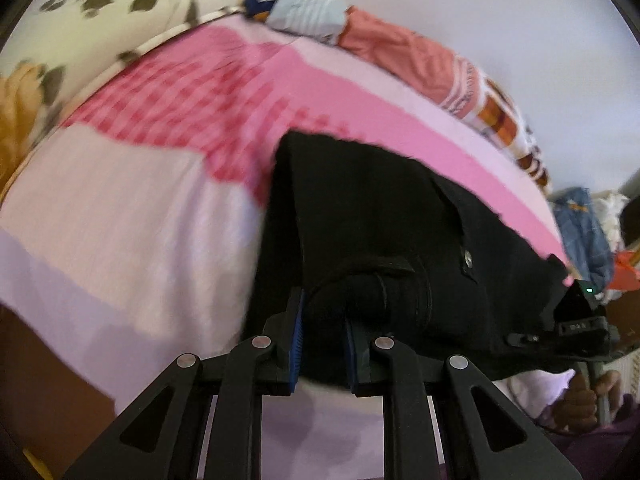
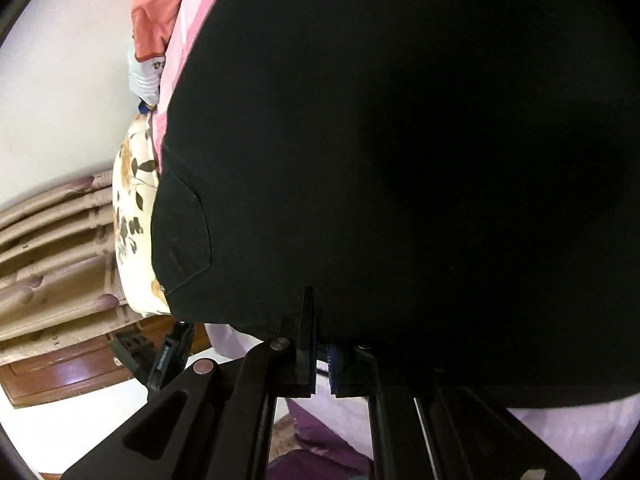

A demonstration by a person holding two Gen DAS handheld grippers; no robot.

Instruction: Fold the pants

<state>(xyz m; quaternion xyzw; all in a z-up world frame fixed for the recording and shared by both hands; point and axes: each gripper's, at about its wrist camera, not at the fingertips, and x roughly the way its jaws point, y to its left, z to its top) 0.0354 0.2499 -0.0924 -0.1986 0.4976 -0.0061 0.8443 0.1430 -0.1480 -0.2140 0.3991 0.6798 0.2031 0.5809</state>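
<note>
Your left gripper (image 1: pixel 322 344) and right gripper (image 2: pixel 322 364) each have their fingers pinched on the black cotton pants (image 1: pixel 380 216), above the pink checked bedsheet (image 1: pixel 160 120).

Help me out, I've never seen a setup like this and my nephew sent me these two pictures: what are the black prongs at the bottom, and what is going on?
No robot here: a person holds a two-finger gripper in each hand, each with a fisheye camera looking along its fingers. One picture comes from the left gripper, the other from the right gripper. Both are clamped on black pants lying on a pink bedsheet. A floral pillow and other clothes lie farther back.
</note>
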